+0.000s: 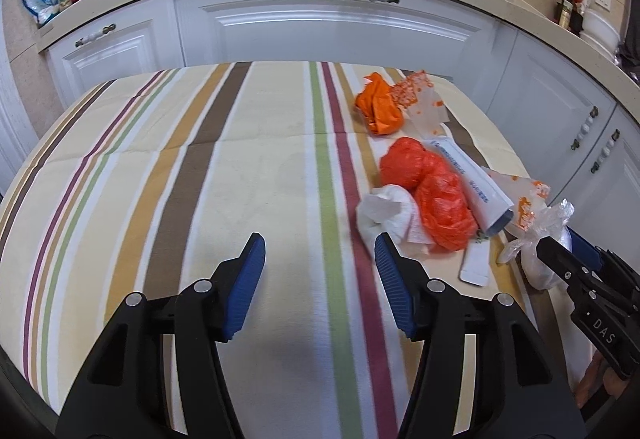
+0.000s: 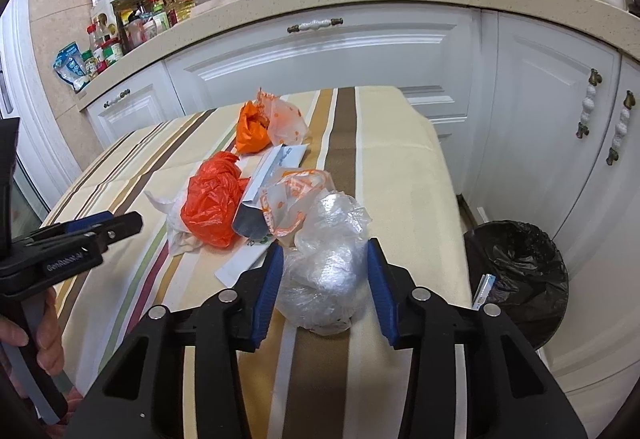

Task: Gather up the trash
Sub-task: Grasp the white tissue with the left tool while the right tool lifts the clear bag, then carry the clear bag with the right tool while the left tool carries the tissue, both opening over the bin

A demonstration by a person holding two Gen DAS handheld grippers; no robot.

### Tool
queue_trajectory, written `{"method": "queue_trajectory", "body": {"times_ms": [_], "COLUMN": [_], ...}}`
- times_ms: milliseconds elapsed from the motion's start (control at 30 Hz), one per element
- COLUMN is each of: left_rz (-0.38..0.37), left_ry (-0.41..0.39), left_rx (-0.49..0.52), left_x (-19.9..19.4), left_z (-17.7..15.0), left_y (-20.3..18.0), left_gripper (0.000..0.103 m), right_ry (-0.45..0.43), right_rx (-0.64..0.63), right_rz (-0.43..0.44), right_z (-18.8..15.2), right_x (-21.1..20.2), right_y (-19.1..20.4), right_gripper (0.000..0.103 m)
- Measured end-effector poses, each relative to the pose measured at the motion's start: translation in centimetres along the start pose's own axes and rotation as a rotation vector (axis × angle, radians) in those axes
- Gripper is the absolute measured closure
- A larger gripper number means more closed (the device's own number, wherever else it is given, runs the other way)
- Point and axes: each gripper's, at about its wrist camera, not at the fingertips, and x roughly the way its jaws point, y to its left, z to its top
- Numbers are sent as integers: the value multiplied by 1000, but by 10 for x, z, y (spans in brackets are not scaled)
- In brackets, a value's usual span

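While the right gripper brackets the clear plastic wad at the table's near edge, its pads seemingly just touching, squeeze gently and lift straight toward the bin. It looks crinkly, light and springy. The left gripper hangs apart, empty.

Bright, even indoor light, soft shadows beneath the tongs, strong fisheye bending and dark corners.

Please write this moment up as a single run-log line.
left gripper: open, empty | right gripper: around clear plastic wad | bin: beside table
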Motion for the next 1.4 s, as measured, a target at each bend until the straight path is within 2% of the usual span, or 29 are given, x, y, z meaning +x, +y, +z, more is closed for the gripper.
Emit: {"method": "queue_trajectory", "body": {"times_ms": [133,500,567,600,633,867,1067,1133,1233,1400], "left_rz": [-20,9,4,0,3,44,25,5,-21,-49], "left_ry": [1,36,43,47,52,68,53,59,57,31], "left_rx": [14,54,55,61,69,41,45,46,49,21], "left_x": [3,26,28,29,30,35,34,37,37,31], "left_z": [0,0,1,1,1,-1,-1,0,0,1], "left_y": [-12,-36,-37,-37,-38,-23,-22,-24,-26,-22], "left_gripper": [40,41,51,60,63,63,64,83,92,97], "right_ry": [-18,-62,-67,-69,-70,-76,-74,-74,-77,-80], "right_rx": [5,68,80,85,89,101,103,101,98,101], "right_rz": [-16,-65,-69,-71,-72,-82,-93,-96,-101,-103], "right_z": [-1,-3,-4,-3,-3,-3,-1,0,0,0], "right_x": [-9,-32,-33,-34,-34,-35,-33,-34,-35,-37], "right_y": [-8,-42,-45,-47,-48,-53,-56,-57,-56,-57], "right_gripper": [61,61,61,61,61,61,61,61,61,61]}}
